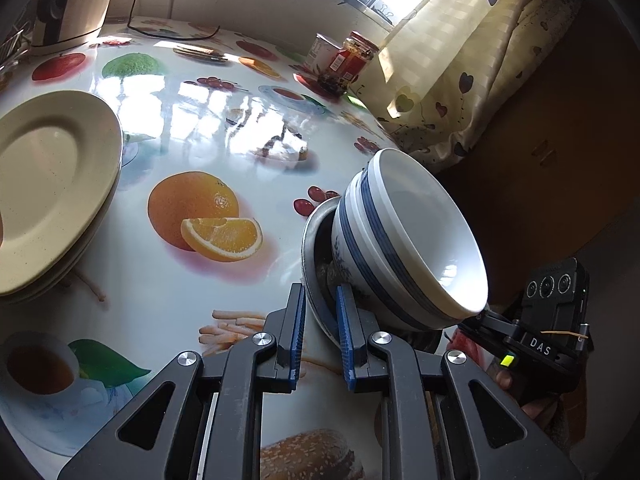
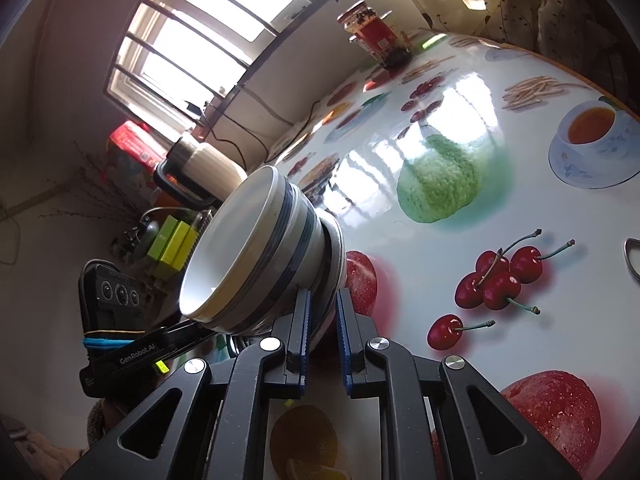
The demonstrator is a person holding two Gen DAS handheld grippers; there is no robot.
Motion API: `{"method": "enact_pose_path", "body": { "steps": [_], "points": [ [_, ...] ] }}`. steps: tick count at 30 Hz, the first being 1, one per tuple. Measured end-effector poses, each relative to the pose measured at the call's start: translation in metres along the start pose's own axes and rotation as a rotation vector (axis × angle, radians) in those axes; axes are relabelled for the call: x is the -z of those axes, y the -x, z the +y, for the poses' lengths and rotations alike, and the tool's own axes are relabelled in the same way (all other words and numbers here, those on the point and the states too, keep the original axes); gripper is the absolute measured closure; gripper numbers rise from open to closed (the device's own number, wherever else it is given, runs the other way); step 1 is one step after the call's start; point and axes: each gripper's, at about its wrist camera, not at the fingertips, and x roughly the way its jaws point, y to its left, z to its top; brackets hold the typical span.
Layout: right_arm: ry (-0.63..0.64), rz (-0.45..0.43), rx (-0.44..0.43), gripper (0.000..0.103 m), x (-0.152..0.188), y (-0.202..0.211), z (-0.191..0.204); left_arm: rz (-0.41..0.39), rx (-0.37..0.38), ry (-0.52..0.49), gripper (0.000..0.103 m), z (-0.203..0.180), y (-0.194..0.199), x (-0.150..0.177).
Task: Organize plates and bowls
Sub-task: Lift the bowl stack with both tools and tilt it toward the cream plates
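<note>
Mid-carry: nested stack of blue-banded white bowls [image 1: 404,240] seated in a metal bowl [image 1: 316,264], the whole lot tipped hard on its side and held off the table [image 1: 192,128] between both tools. Left gripper [image 1: 320,336] clamped on the metal bowl's rim, one blue pad inside, one outside; right gripper [image 2: 322,332] pinched the same way on the opposite rim, jaws nearly together on the thin edge. Each tool visible in the other's view, just beyond the stack, so a two-sided hold across the bowl. Stack hanging over the near edge of the table, by the printed orange and cherries; in the left wrist view the open mouths face right, toward the dark room, not upward. Beige plates [image 1: 52,196] piled at the left edge of the table, well apart from the bowls. Jar [image 1: 354,60] and tin [image 1: 324,54] at the far edge, below the window [image 2: 192,36]; kettle [image 1: 76,4] in the far left corner. Probable step: moving the gathered bowls to their resting spot. Next move, as a judgement: level the stack first, both wrists rolling together, then lower onto bare table, perhaps near the plates. Risk: inner bowls sliding out while tilted, or the rim slipping from such a narrow pinch.
</note>
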Motion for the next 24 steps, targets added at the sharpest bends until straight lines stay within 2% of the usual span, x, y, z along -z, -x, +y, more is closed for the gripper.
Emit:
{"method": "enact_pose_path", "body": {
  "steps": [5, 9, 14, 17, 24],
  "points": [
    [-0.009, 0.007, -0.003, 0.091, 0.000, 0.005, -0.003, -0.014, 0.000, 0.015, 0.087, 0.004, -0.001, -0.009],
    [-0.051, -0.013, -0.008, 0.090, -0.003, 0.006, -0.009, 0.009, 0.016, 0.041, 0.087, 0.009, -0.010, -0.014],
    [-0.058, -0.005, -0.013, 0.090, -0.006, 0.003, -0.012, 0.021, 0.003, 0.012, 0.087, 0.004, -0.016, -0.015],
    [-0.096, -0.002, -0.050, 0.090, -0.006, 0.002, -0.019, 0.020, 0.005, 0.007, 0.087, 0.005, -0.015, -0.015],
    [-0.066, 0.004, -0.073, 0.090, -0.006, 0.002, -0.017, 0.010, -0.024, -0.046, 0.092, -0.004, -0.014, -0.014]
  ]
}}
